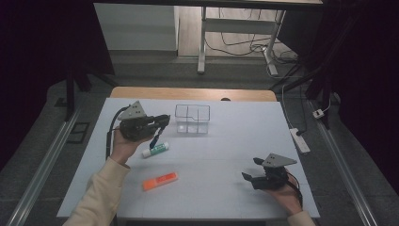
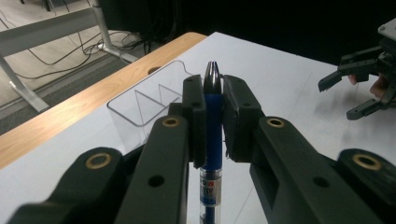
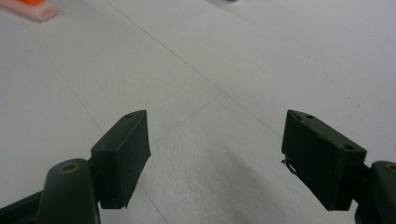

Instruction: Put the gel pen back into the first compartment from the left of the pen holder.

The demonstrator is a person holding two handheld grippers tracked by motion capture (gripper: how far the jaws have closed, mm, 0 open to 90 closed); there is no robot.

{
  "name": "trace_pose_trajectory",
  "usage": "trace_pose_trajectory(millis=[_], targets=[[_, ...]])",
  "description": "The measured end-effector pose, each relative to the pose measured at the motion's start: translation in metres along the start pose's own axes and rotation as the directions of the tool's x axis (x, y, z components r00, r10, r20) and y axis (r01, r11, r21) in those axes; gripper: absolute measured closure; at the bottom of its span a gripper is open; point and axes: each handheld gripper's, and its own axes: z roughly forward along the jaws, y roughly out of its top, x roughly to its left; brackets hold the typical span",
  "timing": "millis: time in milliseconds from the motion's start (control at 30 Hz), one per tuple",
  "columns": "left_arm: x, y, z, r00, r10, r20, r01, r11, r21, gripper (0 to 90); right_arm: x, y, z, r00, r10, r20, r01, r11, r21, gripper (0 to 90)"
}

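left gripper (image 2: 213, 116) jaws clamped on a blue pen (image 2: 212, 140), gripped mid-barrel, silver tip poking up past the jaw ends, clear lower barrel with a printed label hanging below. in the high view the left gripper (image 1: 157, 126) is held above the table (image 1: 235, 141), just left of the clear organiser box (image 1: 192, 119), pen dangling down from the jaws. right gripper (image 3: 215, 158) jaws wide apart, nothing between them, low over bare table surface; in the high view it sits at the near right (image 1: 251, 170), well apart from everything else.

step in hand, as a guess: pen goes into the box. to do it well: bring the pen over one compartment, keep it near vertical, lower until the bottom end is inside the walls, then let go. grip looks centred so the pen should not swing much. the partitions are thin and clear, easy to clip. box is light and may slide if nudged.

materials: jaws matte black plastic, flat blocky pads, brass-coloured pivot pins. pen smooth hard plastic, round, slippery. box is transparent acrylic-like, rectangular, open top, inner dividers, looks empty. table cover white, slightly grainy, faint seam lines; wood edge at the far side. also lying flat on the table: a white and green glue stick (image 1: 155, 149) near the left hand, cylindrical; an orange highlighter (image 1: 160, 181), flat-sided, nearer the person.
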Motion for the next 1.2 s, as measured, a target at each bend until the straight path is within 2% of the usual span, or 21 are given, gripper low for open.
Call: trace_pose_trajectory(millis=[200,367,567,767,933,1067,1200], targets=[[0.006,0.011,0.008,0.9996,-0.027,0.000,0.027,0.9994,-0.023,79.7,-0.002,0.001,-0.003,1.0000,0.005,-0.007,-0.005,1.000,-0.020,22.7],[0.012,0.016,0.014,0.9992,-0.039,-0.001,0.039,0.9991,-0.018,79.7,-0.003,0.002,-0.004,1.0000,0.005,-0.005,-0.006,1.000,-0.028,22.7],[0.015,0.022,0.020,0.9995,-0.031,-0.010,0.031,0.9995,0.000,79.7,-0.002,0.002,-0.003,1.0000,0.005,-0.002,-0.005,1.000,-0.020,22.7],[0.016,0.022,0.022,0.9992,-0.036,-0.019,0.036,0.9992,-0.016,79.7,-0.003,0.002,-0.002,1.0000,0.009,0.003,-0.009,1.000,-0.022,22.7],[0.020,0.024,0.027,0.9990,-0.033,-0.030,0.033,0.9994,-0.007,79.7,-0.003,0.002,-0.002,1.0000,0.006,0.003,-0.006,1.000,-0.017,22.7],[0.023,0.026,0.030,0.9982,-0.055,-0.024,0.055,0.9983,-0.019,79.7,-0.002,0.001,-0.002,1.0000,0.000,0.001,0.000,1.000,-0.008,22.8],[0.023,0.029,0.034,0.9982,-0.051,-0.031,0.050,0.9985,-0.022,79.6,-0.003,0.001,-0.002,1.0000,0.001,0.006,-0.001,1.000,-0.009,22.8]])
